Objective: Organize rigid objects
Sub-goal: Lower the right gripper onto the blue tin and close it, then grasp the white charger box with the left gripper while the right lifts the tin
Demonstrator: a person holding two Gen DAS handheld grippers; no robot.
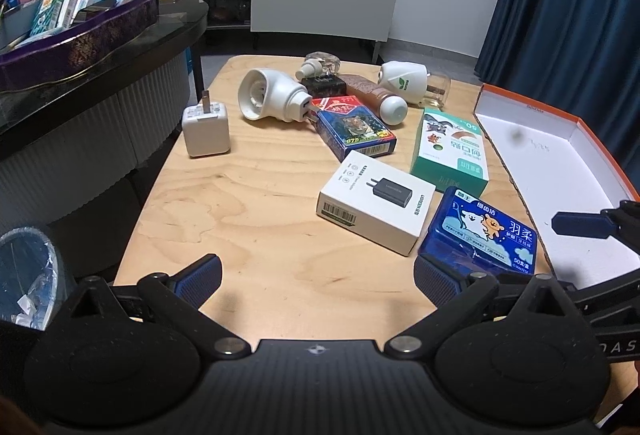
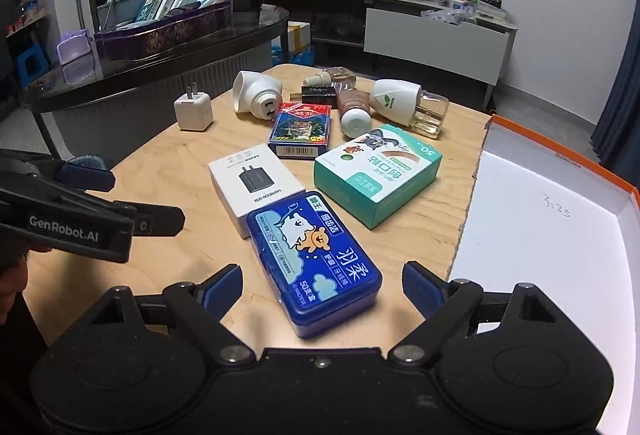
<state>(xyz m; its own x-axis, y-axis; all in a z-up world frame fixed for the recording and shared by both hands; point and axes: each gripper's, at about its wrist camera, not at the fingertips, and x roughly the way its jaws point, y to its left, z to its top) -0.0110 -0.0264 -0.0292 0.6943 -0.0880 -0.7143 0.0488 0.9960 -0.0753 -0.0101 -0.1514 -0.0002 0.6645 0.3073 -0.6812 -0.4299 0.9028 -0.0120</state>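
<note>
A blue floss-pick box [image 2: 316,259] lies on the wooden table [image 2: 168,171], its near end between the wide-apart fingers of my right gripper [image 2: 322,289], which is open; the pads do not touch it. The same blue box [image 1: 480,231] shows at the right in the left wrist view, beside the white charger box [image 1: 376,201]. My left gripper [image 1: 318,277] hangs open over bare wood with nothing between its fingers. An orange-rimmed white box lid [image 2: 540,235] lies at the table's right edge. Behind lie a green plaster box [image 2: 378,173], a card pack [image 2: 302,131] and a white plug [image 2: 194,111].
At the back of the table lie white plug-in diffusers [image 1: 276,101], a brown tube [image 1: 374,93] and a small dark box [image 1: 324,85]. A dark counter with a purple tray [image 1: 80,35] of boxes stands to the left. A blue curtain [image 1: 568,7] hangs at the right.
</note>
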